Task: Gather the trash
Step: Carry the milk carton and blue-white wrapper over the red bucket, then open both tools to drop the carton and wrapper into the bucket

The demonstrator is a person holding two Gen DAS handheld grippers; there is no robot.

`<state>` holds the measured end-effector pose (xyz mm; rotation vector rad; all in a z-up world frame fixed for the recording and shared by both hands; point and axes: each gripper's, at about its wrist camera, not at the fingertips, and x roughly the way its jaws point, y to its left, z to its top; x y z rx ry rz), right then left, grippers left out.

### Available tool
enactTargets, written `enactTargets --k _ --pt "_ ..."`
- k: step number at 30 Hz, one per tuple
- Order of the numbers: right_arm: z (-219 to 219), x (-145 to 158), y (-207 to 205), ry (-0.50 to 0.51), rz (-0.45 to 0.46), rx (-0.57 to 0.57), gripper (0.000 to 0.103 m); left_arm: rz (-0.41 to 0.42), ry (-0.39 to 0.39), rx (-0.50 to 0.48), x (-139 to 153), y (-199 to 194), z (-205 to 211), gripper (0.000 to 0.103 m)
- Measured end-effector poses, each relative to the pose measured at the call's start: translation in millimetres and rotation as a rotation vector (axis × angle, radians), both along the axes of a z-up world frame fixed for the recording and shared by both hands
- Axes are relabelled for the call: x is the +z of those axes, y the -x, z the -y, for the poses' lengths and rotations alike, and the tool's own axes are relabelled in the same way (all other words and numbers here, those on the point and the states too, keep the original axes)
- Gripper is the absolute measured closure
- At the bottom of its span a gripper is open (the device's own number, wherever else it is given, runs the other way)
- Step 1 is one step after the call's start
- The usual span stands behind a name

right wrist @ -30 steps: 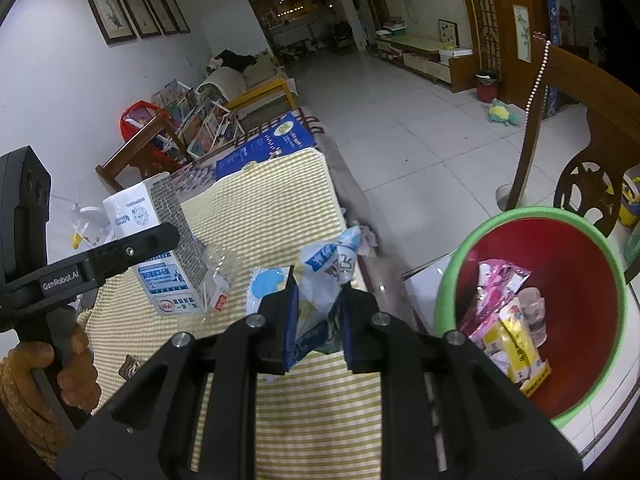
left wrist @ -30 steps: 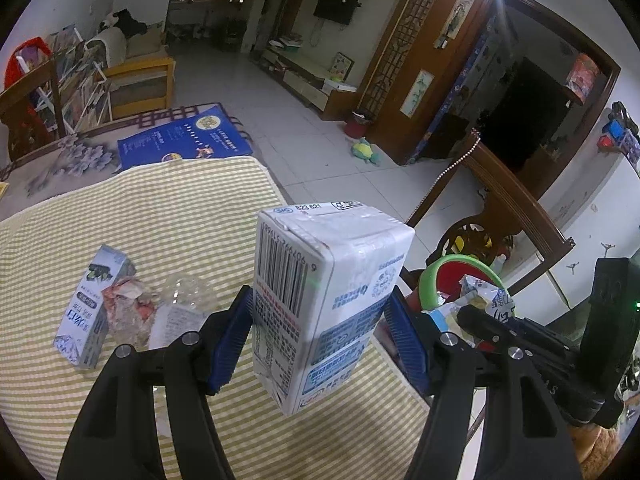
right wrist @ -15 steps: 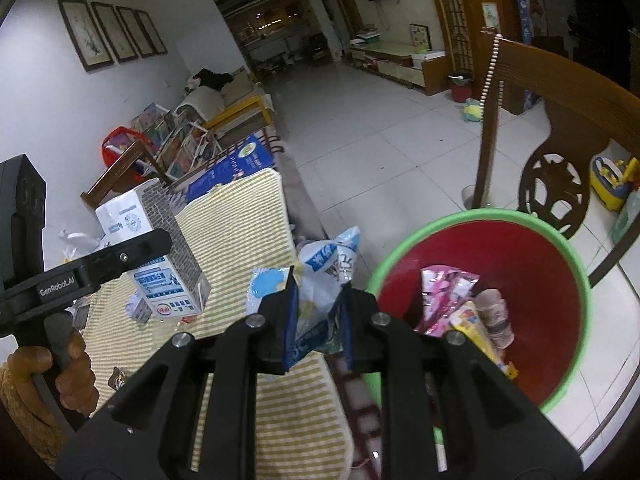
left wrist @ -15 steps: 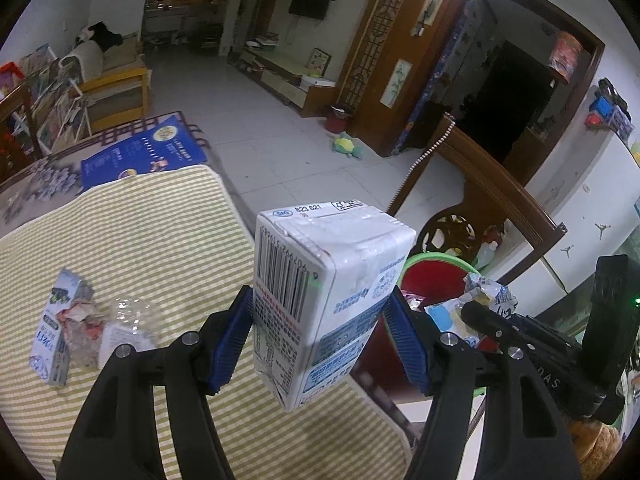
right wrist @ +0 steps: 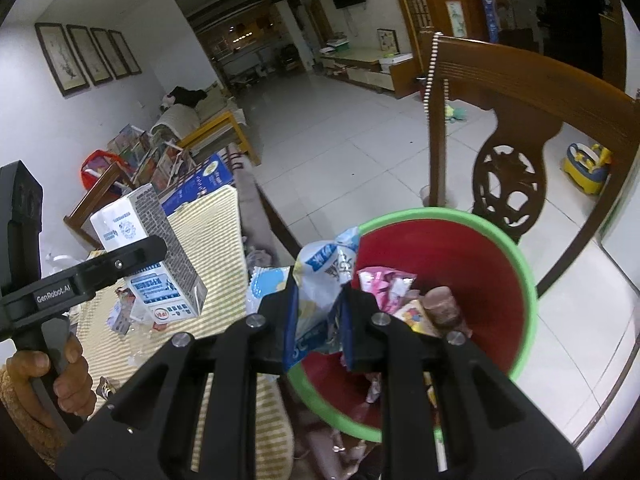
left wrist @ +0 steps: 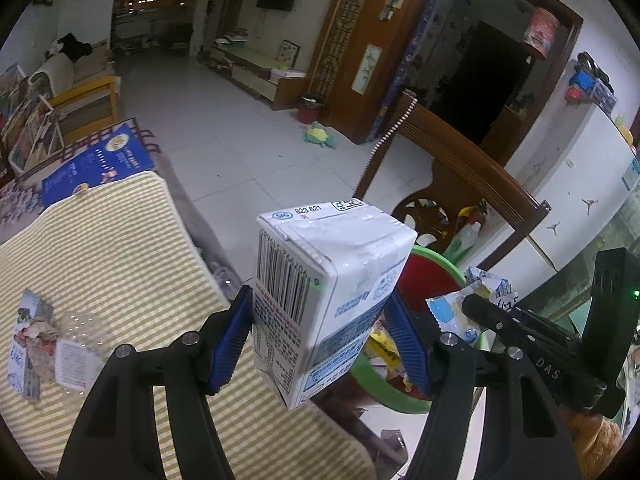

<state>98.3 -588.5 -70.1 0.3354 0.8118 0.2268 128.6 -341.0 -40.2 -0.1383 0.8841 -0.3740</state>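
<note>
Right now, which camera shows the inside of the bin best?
The right wrist view: it looks down into the bin and shows wrappers inside. In the left wrist view, the milk carton hides most of it; only part of its rim shows.

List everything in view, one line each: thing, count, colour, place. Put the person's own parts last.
carton: 1, white and blue, held off the table in the left gripper
wrapper: 1, blue and white, in the right gripper at the bin's rim
bin: 1, green outside, red inside, beside the table, wrappers in it
table trash: small pile, mixed, on the cloth
cloth: 1, yellow striped, on the table
chair: 1, brown wood, behind the bin
blue box: 1, far table end
left gripper: 1, black, blue fingers
right gripper: 1, black, blue fingers
hand: 1, on the left gripper's handle
</note>
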Motion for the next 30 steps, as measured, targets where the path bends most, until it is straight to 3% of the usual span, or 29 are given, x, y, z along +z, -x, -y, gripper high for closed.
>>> enactTargets --k 30 --pt "83 -15 5 -0.003 -0.033 -0.139 0.085 -0.068 -0.028 -0.212 -20 -19 99 0.040"
